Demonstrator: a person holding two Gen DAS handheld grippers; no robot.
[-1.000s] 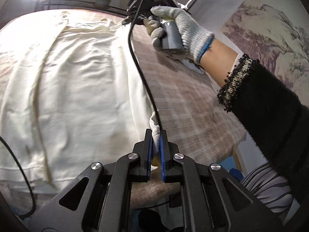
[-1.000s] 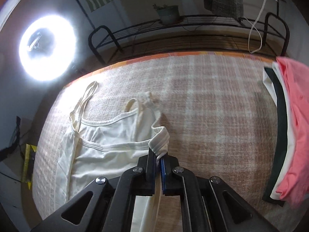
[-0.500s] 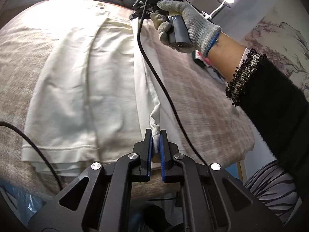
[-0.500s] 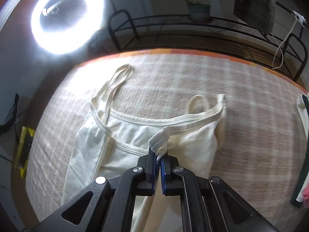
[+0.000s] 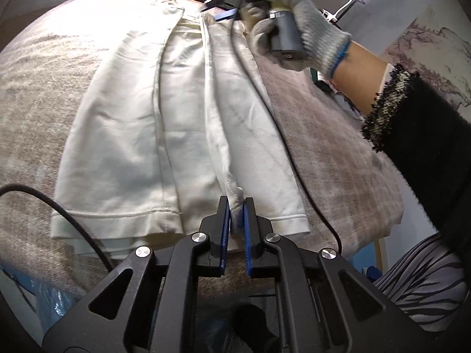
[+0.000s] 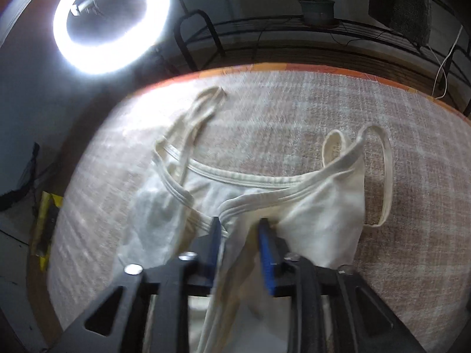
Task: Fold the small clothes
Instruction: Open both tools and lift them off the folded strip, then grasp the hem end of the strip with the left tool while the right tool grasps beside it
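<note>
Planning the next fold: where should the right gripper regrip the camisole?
Take the camisole by its banded top edge beside the right gripper, coming from above; the band is thick and stands raised. The jaws have just been opening, fabric loose between them.

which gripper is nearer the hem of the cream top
Left. The left gripper is shut on the cream top right at its hem. The right gripper, jaws just opened, is at the strap end, fabric loose between them.

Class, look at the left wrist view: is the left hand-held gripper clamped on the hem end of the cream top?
Yes, the left hand-held gripper has its blue pads pinched on a hem corner of the cream top.
</note>
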